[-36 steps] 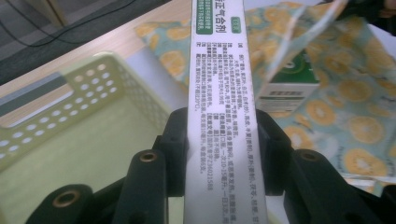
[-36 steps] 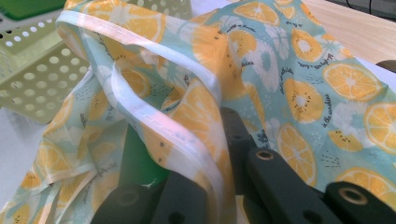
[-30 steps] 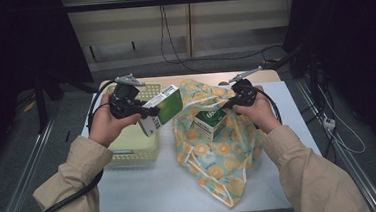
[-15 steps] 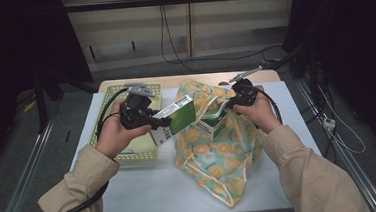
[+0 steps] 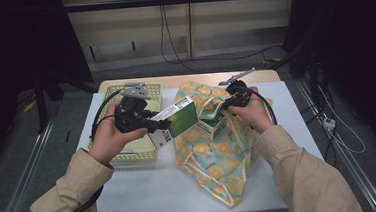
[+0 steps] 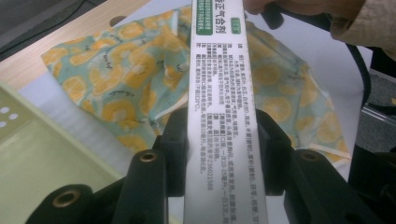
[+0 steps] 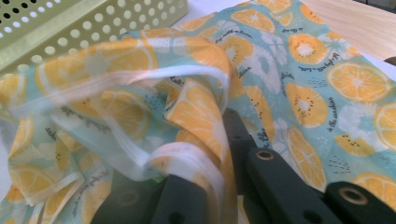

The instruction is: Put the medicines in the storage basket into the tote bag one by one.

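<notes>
A person in tan sleeves stands at a white tabletop [image 5: 146,189], holding a black gripper in each hand. The left gripper [image 5: 163,124] is clamped on a long green and white carton [image 5: 177,121], its two jaws pressing the carton's narrow sides. In the left gripper view the carton's white face [image 6: 223,116], covered in small printed text with a green label near its far end, runs up from between the jaws toward the bag. From above, the carton is held off the tabletop, tilted, with its far end raised and reaching over the near left edge of the bag. The bag [image 5: 215,159] is soft cloth, pale teal, printed with orange slices, and it lies spread across the middle of the tabletop with one corner hanging near the front edge. The right gripper [image 5: 222,105] is pinched shut on a fold of the bag's rim, lifting it. In the right gripper view the bunched cloth [image 7: 196,112] and a white seam sit between the jaws. Inside the raised mouth of the bag rests another box [image 5: 211,125] with a green top. To the left of the bag, just beside it, sits a pale green perforated basket [image 5: 144,156], partly under the left hand [image 5: 110,139]. The right hand [image 5: 250,112] hovers over the bag's upper right part.
</notes>
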Action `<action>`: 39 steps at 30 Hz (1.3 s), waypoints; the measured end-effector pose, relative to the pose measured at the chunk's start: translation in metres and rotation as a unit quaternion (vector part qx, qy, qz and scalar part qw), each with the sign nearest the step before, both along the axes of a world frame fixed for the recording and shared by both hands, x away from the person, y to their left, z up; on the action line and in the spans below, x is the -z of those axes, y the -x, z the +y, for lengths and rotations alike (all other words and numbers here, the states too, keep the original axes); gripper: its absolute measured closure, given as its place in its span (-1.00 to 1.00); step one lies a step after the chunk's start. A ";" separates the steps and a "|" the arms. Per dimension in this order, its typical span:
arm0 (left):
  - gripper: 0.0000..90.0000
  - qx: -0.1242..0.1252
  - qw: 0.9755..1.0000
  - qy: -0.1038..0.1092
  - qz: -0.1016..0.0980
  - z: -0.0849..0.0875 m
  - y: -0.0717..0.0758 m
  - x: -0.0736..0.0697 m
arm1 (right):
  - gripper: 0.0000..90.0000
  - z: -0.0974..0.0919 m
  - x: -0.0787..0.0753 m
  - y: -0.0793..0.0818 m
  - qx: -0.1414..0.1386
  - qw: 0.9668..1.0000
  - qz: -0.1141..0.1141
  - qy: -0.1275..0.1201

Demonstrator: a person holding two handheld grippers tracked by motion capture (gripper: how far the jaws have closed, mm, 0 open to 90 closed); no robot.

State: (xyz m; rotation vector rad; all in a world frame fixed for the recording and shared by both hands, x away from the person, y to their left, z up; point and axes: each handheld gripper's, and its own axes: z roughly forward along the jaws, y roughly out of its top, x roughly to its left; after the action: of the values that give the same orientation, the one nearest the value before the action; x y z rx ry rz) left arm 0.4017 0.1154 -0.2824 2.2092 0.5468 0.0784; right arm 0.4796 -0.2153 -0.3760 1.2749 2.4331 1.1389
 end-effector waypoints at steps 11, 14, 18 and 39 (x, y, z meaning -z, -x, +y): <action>0.40 0.053 0.999 -0.004 0.014 -0.038 0.017 0.027 | 0.97 0.000 -0.008 -0.003 0.008 1.000 -0.003 -0.006; 0.40 0.054 0.998 -0.009 0.019 -0.047 0.016 0.038 | 0.97 0.001 -0.009 -0.001 0.006 1.000 -0.006 -0.005; 0.40 0.059 0.998 -0.023 0.029 -0.058 0.015 0.053 | 0.97 0.000 -0.013 0.001 0.006 1.000 -0.010 -0.009; 0.39 0.027 0.998 -0.052 0.035 -0.114 -0.005 0.096 | 0.97 -0.002 -0.020 0.006 0.000 1.000 -0.017 -0.016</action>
State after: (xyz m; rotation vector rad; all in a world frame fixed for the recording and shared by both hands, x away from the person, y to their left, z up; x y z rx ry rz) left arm 0.4072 0.0019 -0.3788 2.3335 0.5317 0.0001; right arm 0.4740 -0.2171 -0.3557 1.2532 2.4004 1.1951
